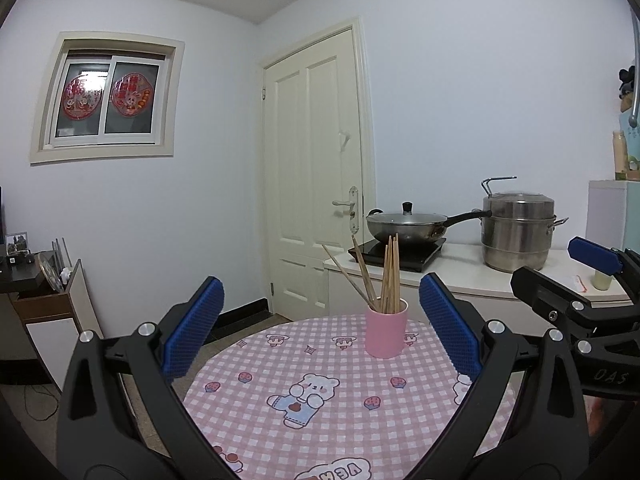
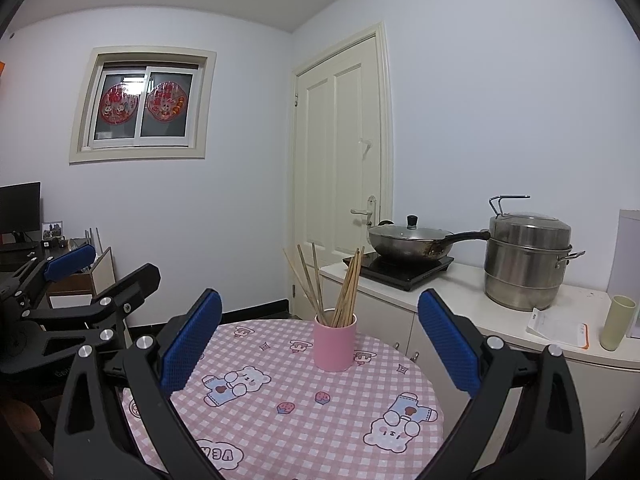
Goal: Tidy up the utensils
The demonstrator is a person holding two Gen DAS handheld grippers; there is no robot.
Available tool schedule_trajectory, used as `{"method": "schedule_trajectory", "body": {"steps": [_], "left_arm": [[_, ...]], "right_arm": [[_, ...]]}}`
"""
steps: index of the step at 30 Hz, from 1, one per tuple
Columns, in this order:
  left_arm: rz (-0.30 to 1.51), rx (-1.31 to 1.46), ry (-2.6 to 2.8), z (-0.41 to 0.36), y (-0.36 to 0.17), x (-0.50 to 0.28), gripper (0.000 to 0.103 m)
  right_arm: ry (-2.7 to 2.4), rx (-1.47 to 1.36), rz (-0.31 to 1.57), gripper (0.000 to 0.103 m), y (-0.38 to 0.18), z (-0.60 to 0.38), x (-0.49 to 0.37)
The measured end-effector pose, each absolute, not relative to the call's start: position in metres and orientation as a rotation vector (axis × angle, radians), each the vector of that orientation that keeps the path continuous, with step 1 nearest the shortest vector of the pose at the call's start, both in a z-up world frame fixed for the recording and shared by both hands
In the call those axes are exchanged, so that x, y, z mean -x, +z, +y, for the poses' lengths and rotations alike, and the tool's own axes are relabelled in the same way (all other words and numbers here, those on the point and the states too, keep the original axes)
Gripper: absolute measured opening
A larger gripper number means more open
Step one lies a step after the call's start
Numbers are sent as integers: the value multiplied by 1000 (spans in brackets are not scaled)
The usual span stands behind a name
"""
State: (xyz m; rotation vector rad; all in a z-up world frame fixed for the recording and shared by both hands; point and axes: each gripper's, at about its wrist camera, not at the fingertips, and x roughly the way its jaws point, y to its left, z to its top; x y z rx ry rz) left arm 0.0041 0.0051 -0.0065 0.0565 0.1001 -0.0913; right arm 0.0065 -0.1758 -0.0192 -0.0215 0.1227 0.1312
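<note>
A: What's the biggest thing here?
B: The round table (image 1: 360, 420) with a pink checked bear cloth; behind it, a counter (image 2: 460, 308) carrying a steamer pot (image 2: 528, 260) and a lidded wok (image 2: 408, 240).
A: And the grippers?
B: The left gripper (image 1: 320, 328) and right gripper (image 2: 320, 332) both hang spread wide above the table, holding nothing.
A: The utensils?
B: The chopsticks (image 1: 388, 276) stand upright in a pink cup (image 2: 334, 344) on the table's far side.
</note>
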Motion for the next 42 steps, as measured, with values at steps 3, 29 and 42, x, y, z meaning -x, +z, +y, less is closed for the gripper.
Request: {"method": "schedule_trajectory", "body": {"steps": [3, 29, 42], "left_arm": [[95, -61, -86, 5, -7, -3, 96], [79, -54, -71, 7, -5, -3, 96], [75, -55, -65, 7, -4, -3, 96]], "right_arm": [[130, 22, 121, 95, -19, -175, -7], [148, 23, 116, 95, -18, -174, -12], [158, 18, 118, 95, -19, -177, -16]]}}
